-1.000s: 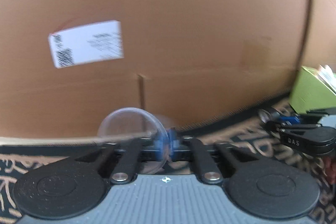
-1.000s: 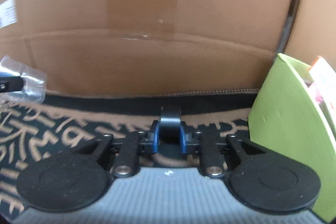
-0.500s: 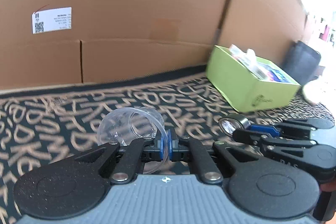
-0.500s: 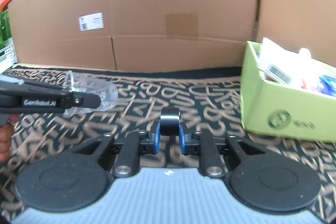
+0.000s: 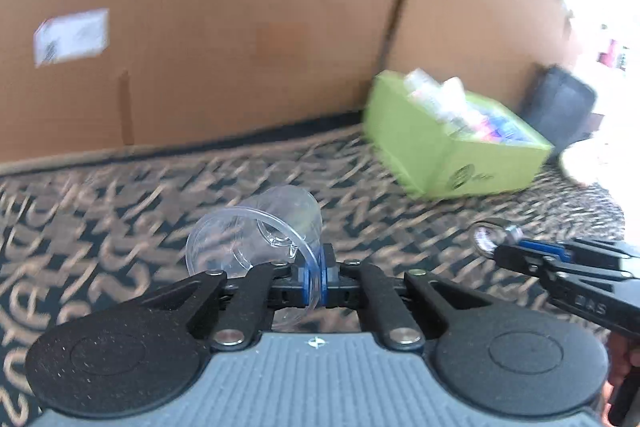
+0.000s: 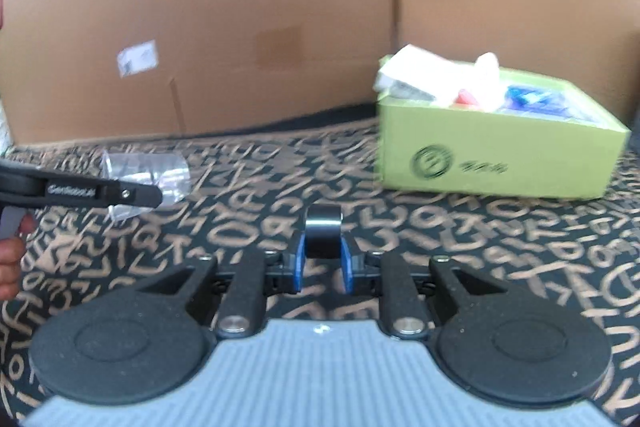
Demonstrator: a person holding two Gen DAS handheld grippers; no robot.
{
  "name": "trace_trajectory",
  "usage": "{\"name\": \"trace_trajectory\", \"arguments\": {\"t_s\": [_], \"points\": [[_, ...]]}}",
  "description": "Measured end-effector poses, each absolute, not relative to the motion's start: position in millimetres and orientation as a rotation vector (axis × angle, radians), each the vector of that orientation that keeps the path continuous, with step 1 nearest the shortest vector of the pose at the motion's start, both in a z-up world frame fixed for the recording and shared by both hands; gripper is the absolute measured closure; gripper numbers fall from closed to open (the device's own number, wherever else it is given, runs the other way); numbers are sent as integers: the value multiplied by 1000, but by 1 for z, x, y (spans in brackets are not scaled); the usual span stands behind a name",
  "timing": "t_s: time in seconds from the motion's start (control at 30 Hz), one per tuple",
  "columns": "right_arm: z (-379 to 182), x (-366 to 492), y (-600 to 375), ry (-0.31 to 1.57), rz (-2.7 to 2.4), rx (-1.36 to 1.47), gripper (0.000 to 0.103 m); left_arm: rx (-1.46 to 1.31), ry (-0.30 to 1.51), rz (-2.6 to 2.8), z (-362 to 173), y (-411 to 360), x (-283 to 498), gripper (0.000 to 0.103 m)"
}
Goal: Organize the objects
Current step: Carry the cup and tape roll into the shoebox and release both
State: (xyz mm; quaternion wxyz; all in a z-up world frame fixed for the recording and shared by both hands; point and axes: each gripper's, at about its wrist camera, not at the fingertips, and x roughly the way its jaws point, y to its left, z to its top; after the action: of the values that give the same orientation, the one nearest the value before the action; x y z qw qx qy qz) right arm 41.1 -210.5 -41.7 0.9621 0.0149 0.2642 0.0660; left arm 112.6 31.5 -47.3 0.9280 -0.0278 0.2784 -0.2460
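Dark rug point(image 6: 460, 227) patterned with tan letters, spread beneath both tongs. Ahead and to the right of them, directly on it, a green box point(image 6: 492, 163) full of small items. Beyond, standing at its far edge, brown cardboard boxes point(image 6: 240, 7).

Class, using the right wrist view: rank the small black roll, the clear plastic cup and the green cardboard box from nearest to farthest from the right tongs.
1. Small black roll: gripped in the right tongs.
2. Clear plastic cup: left, held by the left tongs.
3. Green cardboard box: far right, by the cardboard wall.
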Motion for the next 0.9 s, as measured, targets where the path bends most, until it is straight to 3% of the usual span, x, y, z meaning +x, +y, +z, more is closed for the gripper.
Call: {"name": "trace_trajectory", "arguments": {"t_s": [0.37, 0.7, 0.73, 0.77, 0.8, 0.83, 0.87, 0.9], "points": [[10, 48, -301, 304, -84, 44, 85, -13, 329, -773, 49, -84, 129, 101], [17, 125, -397, 240, -228, 79, 84, 63, 352, -822, 46, -198, 195, 100], [13, 136, -407, 241, -224, 91, 84, 81, 348, -819, 40, -206, 202, 94], [8, 146, -415, 252, -215, 104, 75, 102, 371, -816, 33, -212, 208, 66], [2, 154, -423, 279, -206, 117, 45, 119, 421, -797, 26, -216, 214, 48], [-5, 159, -428, 308, -220, 132, 31, 121, 461, -769, 19, -216, 217, 25], [-12, 158, -431, 316, -246, 143, 22, 108, 464, -747, 14, -210, 216, 24], [-17, 152, -431, 299, -252, 150, 20, 96, 447, -744, 8, -202, 211, 24]]}}
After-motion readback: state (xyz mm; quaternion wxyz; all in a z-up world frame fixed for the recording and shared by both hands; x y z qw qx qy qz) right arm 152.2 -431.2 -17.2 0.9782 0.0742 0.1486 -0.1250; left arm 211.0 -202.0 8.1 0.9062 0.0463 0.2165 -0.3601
